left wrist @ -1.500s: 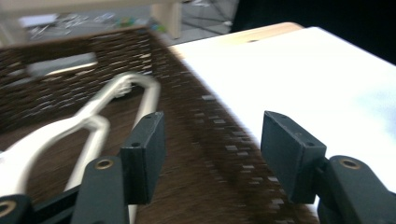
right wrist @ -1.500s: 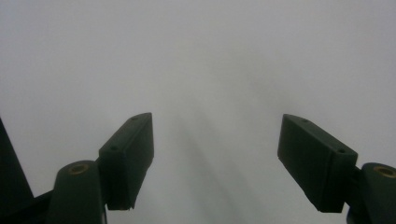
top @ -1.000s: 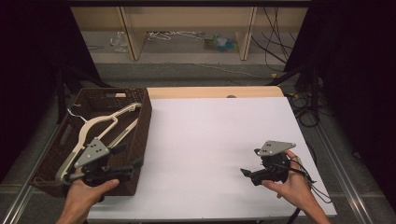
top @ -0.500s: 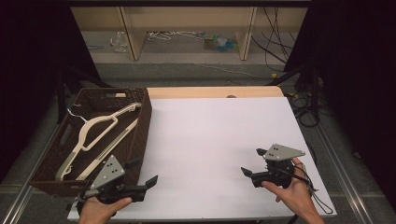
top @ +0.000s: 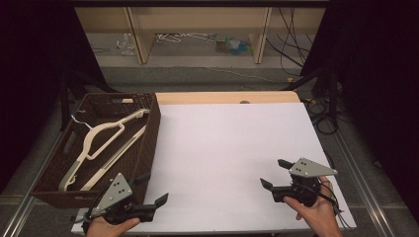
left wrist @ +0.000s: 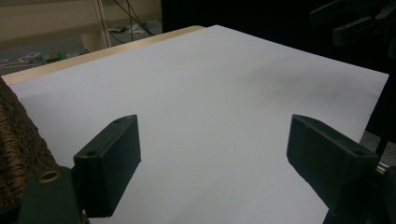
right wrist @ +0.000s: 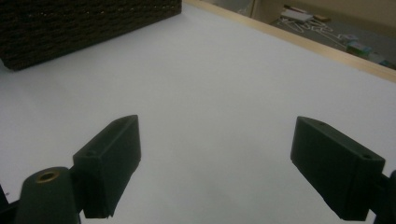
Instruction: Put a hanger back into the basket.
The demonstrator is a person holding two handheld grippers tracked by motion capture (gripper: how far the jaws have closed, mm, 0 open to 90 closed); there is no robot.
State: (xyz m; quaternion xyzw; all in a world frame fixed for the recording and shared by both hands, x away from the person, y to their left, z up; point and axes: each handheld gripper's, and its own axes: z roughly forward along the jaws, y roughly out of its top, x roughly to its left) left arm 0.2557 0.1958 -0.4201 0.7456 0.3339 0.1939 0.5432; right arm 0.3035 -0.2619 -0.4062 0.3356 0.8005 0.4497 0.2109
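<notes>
left gripper [top: 154, 190] jaws wide, holding nothing, low by the basket [top: 148, 148] corner, right gripper [top: 273, 174] wide too, over white table [top: 222, 143], hangers [top: 99, 143] sitting in basket

Bright overhead light on white table [top: 232, 143], surroundings v. dark; gripper views soft, slightly blurry.

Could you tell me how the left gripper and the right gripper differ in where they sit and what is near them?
The left gripper sits at the table's near left corner, beside the basket of hangers; the right gripper sits toward the near right corner, with bare white surface around it. In the high view the left gripper points right, the right gripper points left. Both have jaws wide open, hold nothing, and aim over the table.
</notes>
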